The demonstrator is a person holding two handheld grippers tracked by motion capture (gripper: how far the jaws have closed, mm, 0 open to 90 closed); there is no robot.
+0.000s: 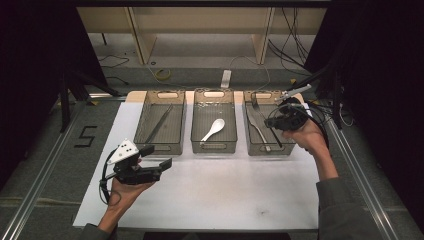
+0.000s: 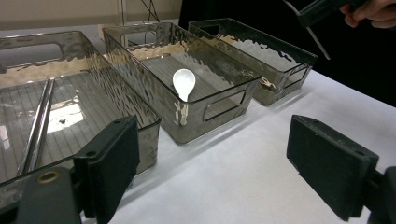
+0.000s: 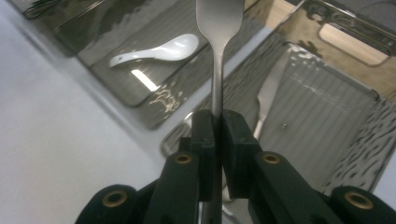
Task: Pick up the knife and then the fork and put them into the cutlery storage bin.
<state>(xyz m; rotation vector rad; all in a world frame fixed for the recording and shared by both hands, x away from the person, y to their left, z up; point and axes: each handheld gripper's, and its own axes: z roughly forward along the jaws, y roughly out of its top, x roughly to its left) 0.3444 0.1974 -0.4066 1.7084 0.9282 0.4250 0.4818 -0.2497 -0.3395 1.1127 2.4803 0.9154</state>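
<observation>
Over the right-hand bin [image 1: 285,145], the right claw [image 3: 217,122] clamps a metal fork [image 3: 218,56] by its handle. The left claw [image 2: 212,163] hangs open and empty above the white worktop [image 1: 210,195].

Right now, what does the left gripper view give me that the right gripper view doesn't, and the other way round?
Left gripper view: the left gripper with its jaws standing open over the white table, and a pair of metal chopsticks lying in the left bin. Right gripper view: the right gripper shut on the handle of a metal utensil, with a knife lying in the right bin beneath it. Both: the white soup spoon in the middle bin.
</observation>
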